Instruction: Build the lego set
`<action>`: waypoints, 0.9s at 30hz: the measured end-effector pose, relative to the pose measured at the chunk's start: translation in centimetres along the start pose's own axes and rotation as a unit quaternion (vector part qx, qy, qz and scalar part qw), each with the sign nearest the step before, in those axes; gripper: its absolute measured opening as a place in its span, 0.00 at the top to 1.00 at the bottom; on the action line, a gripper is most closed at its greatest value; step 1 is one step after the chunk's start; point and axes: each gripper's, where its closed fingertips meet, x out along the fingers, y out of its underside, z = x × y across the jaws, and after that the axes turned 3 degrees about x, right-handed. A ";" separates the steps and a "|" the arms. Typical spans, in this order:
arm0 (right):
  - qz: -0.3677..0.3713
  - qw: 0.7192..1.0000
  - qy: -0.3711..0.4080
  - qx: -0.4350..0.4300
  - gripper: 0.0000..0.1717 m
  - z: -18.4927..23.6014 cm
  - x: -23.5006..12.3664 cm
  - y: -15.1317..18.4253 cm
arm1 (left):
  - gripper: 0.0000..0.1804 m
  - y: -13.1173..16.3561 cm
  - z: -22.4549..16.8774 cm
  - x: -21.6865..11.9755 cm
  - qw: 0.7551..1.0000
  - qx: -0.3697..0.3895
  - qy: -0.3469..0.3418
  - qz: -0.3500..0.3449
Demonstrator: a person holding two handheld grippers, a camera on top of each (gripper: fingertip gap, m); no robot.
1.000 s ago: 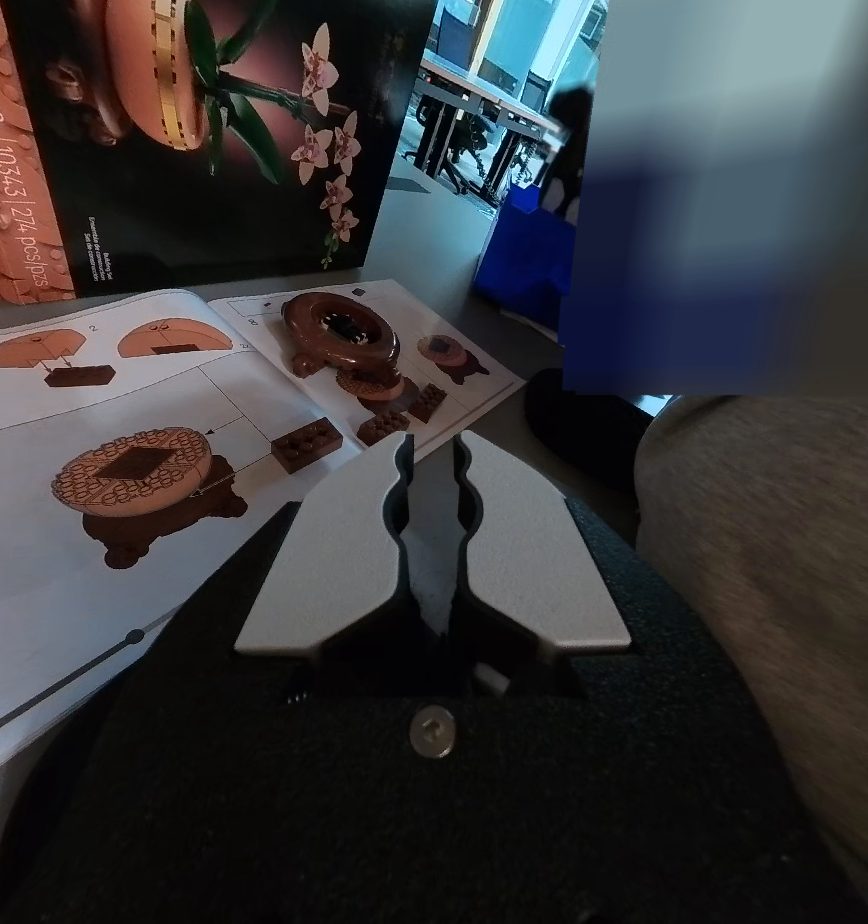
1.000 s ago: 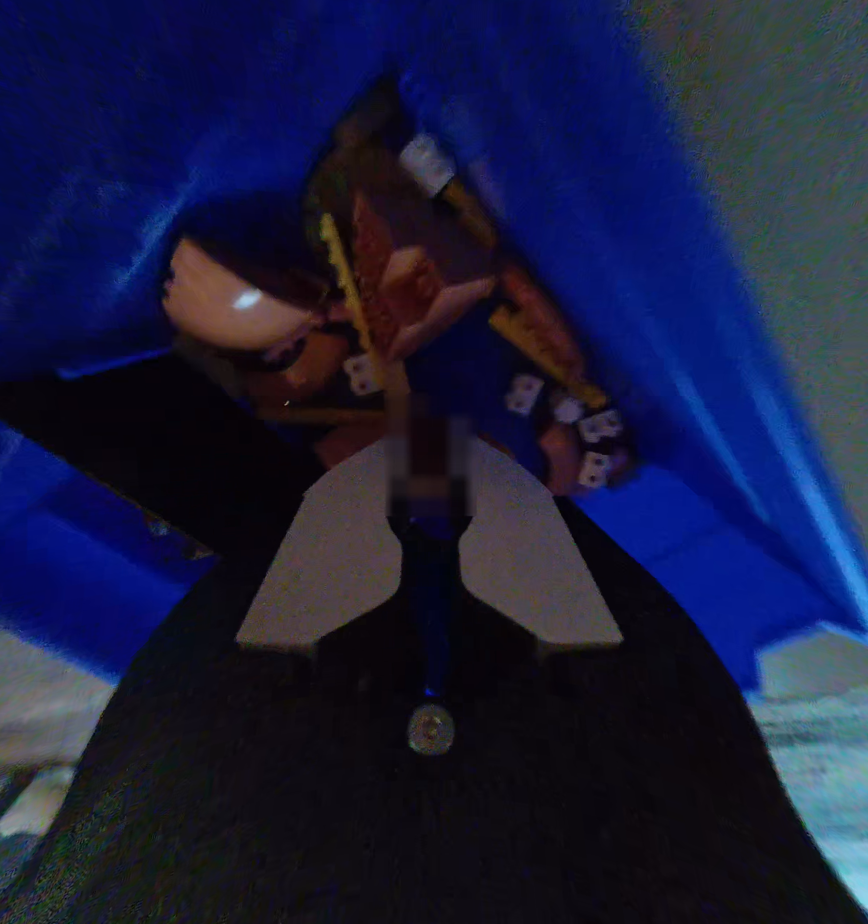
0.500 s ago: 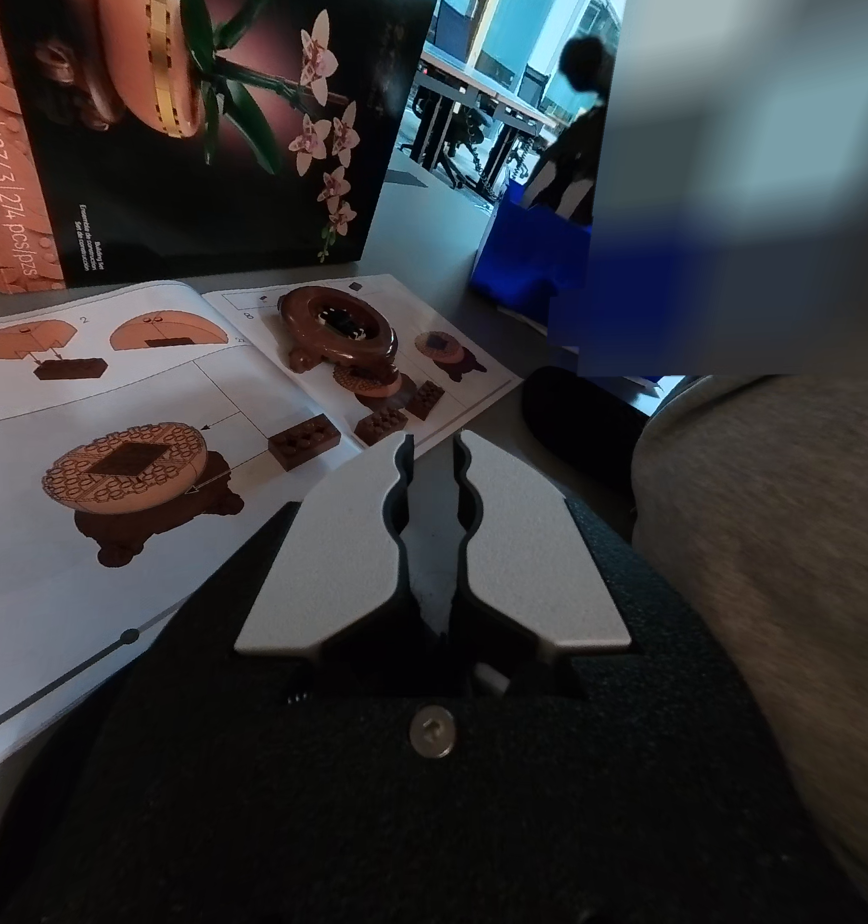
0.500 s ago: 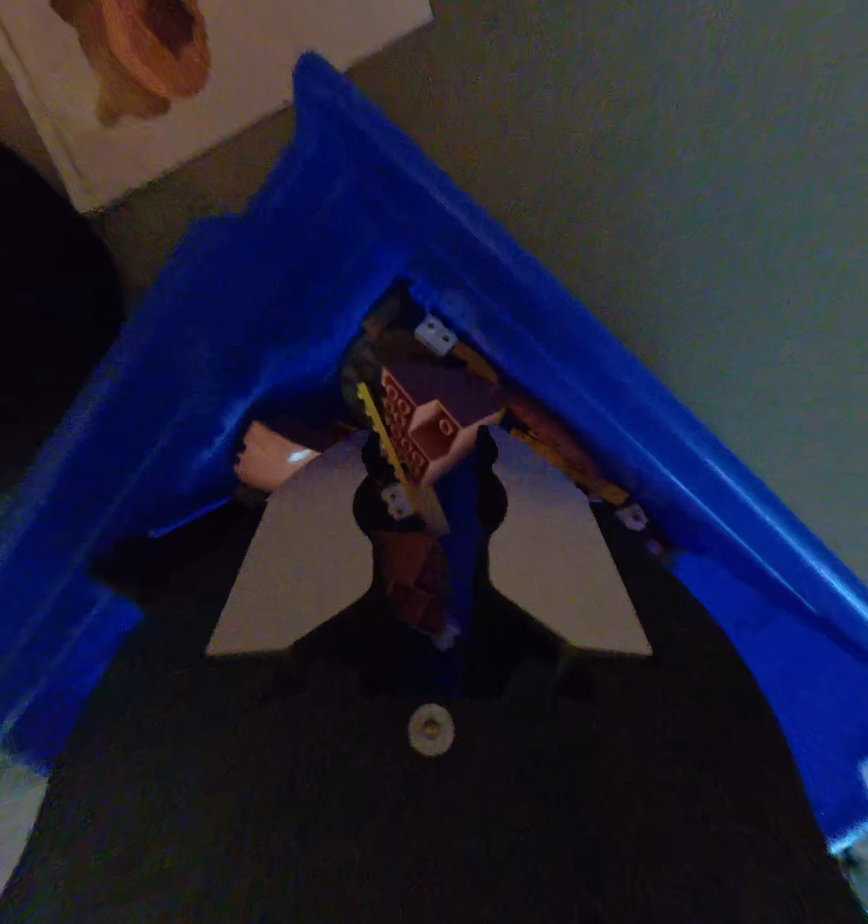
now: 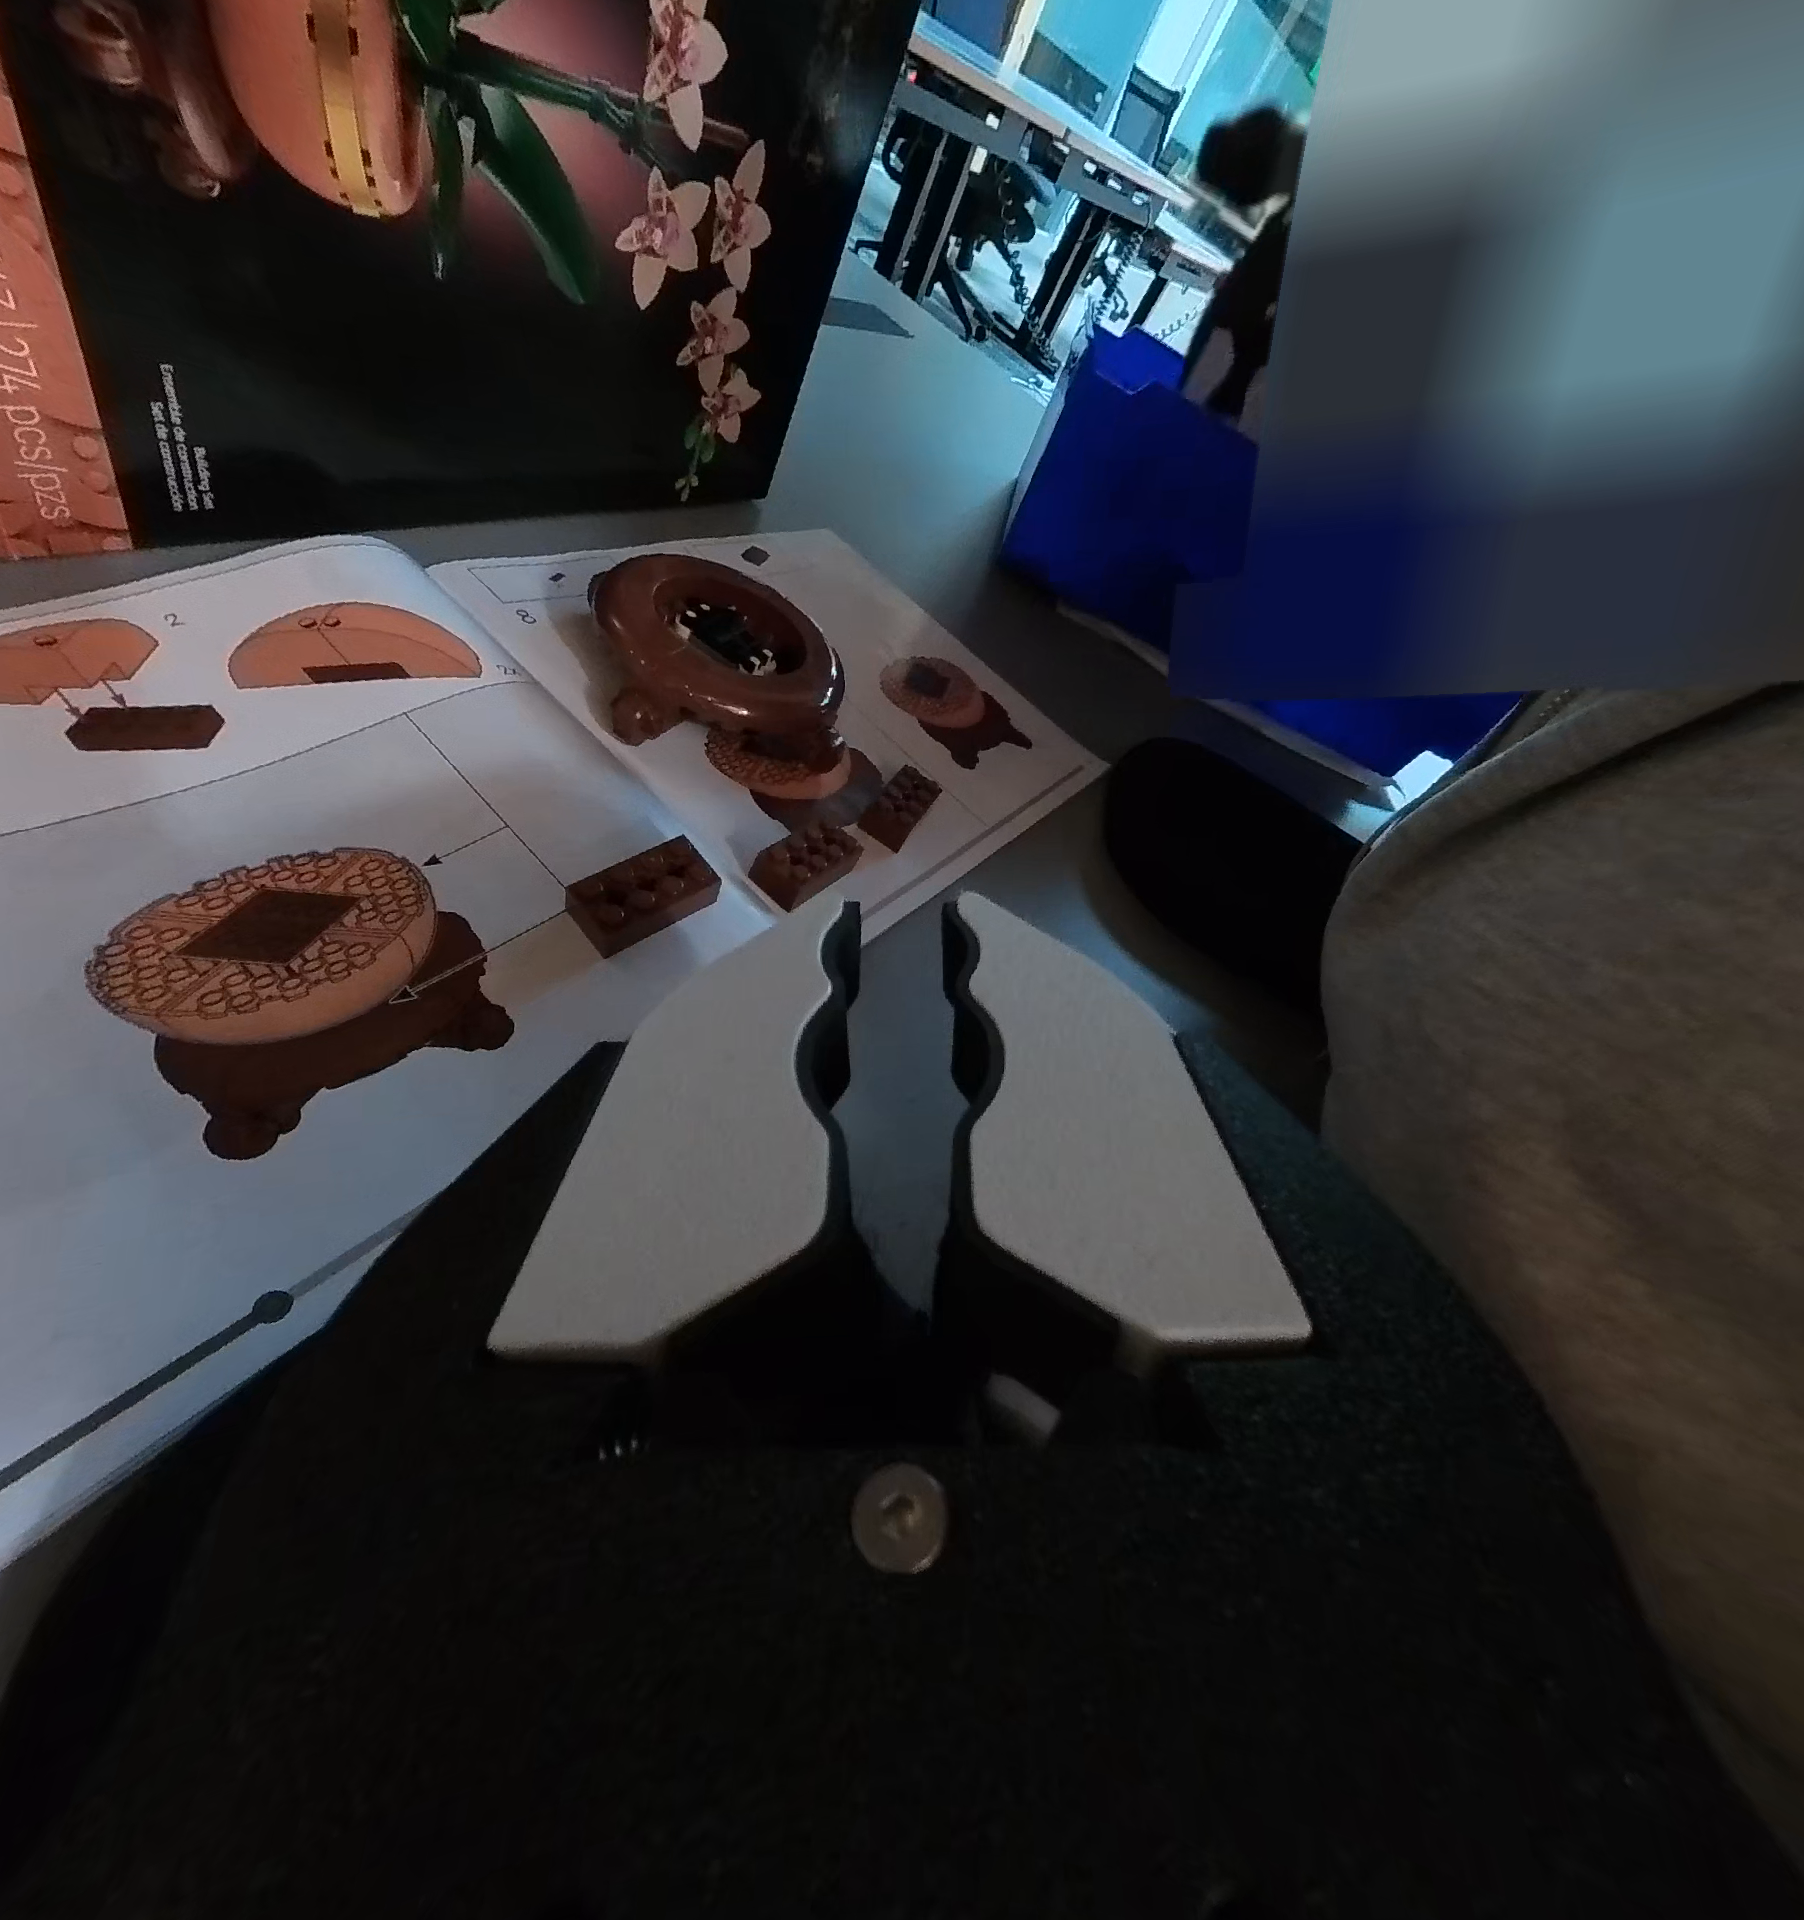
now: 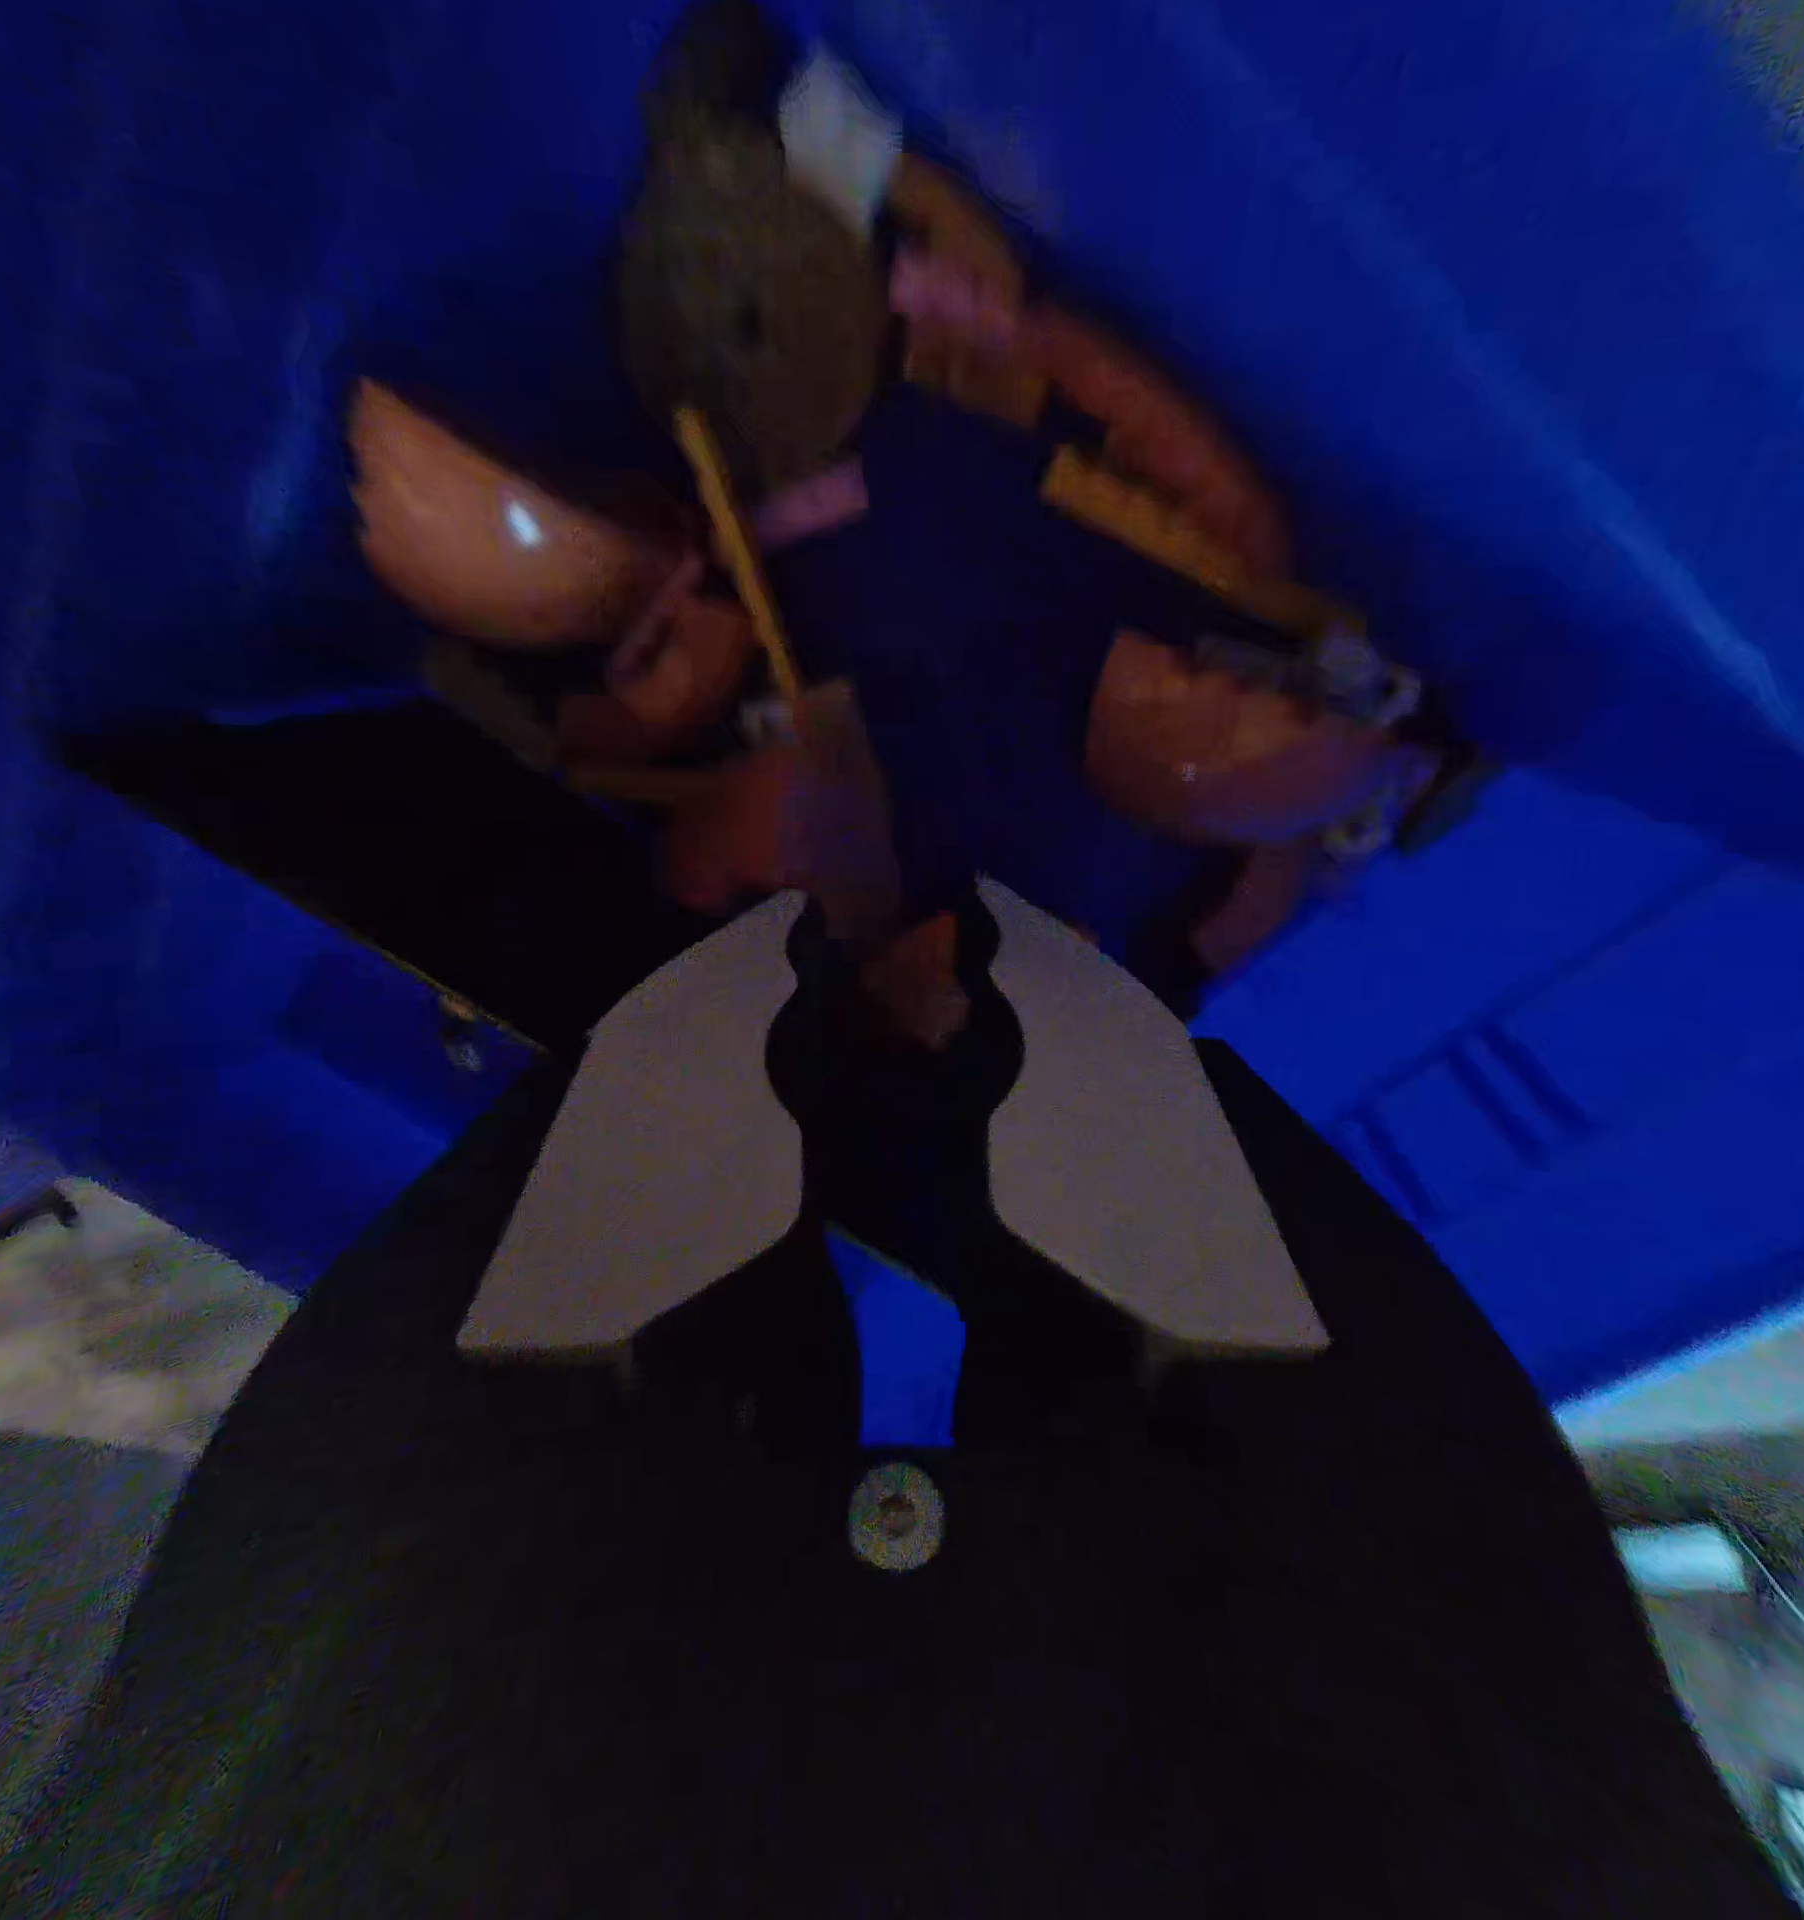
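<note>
1. A heap of small building bricks [image 6: 877, 582], tan, brown and yellow, is seen piled in a corner of a blue bin [image 6: 1500, 364]; the view is dim and blurred.
2. The right tongs [image 6: 893, 914] are held inside the bin, pointed down into the heap, with their jaws standing apart.
3. A reddish-brown brick [image 6: 913, 977] is seen between the right fingertips; whether the pads press on it cannot be told through the blur.
4. A rounded tan piece [image 6: 482, 540] lies to the left of the heap and another rounded piece [image 6: 1220, 748] to the right, both beyond the fingertips.
5. The left tongs [image 5: 898, 920] are held low over a grey table [image 5: 1043, 914], their jaws slightly parted with nothing between them.
6. Just ahead of the left fingertips lies the edge of an open instruction booklet [image 5: 254, 1143], on which a brown ring-shaped model [image 5: 716, 655] and two loose brown bricks [image 5: 804, 862] [image 5: 898, 805] rest.
7. A printed box [image 5: 378, 260] showing pink flowers stands upright behind the booklet.
8. The blue bin [image 5: 1116, 468] is seen farther off to the right in the left view, with a grey sleeve [image 5: 1604, 1143] filling the right edge.
</note>
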 end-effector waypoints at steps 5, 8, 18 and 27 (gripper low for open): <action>-0.184 0.972 -0.127 -0.067 0.71 5.9 -0.7 -6.8 | 0.92 0.0 0.0 0.0 1.000 0.004 -0.002 -0.001; -0.126 0.980 -0.102 -0.117 0.78 6.8 2.0 -6.2 | 0.92 -0.1 -0.1 -0.1 1.000 0.002 0.001 -0.006; -0.207 0.978 0.006 -0.031 0.74 1.4 -1.2 -6.6 | 0.92 -0.4 -0.2 -0.4 1.000 0.001 0.011 -0.019; -0.126 0.985 0.120 0.009 0.70 -3.1 3.1 -6.2 | 0.92 -0.7 -0.4 -0.6 0.999 0.008 0.011 -0.032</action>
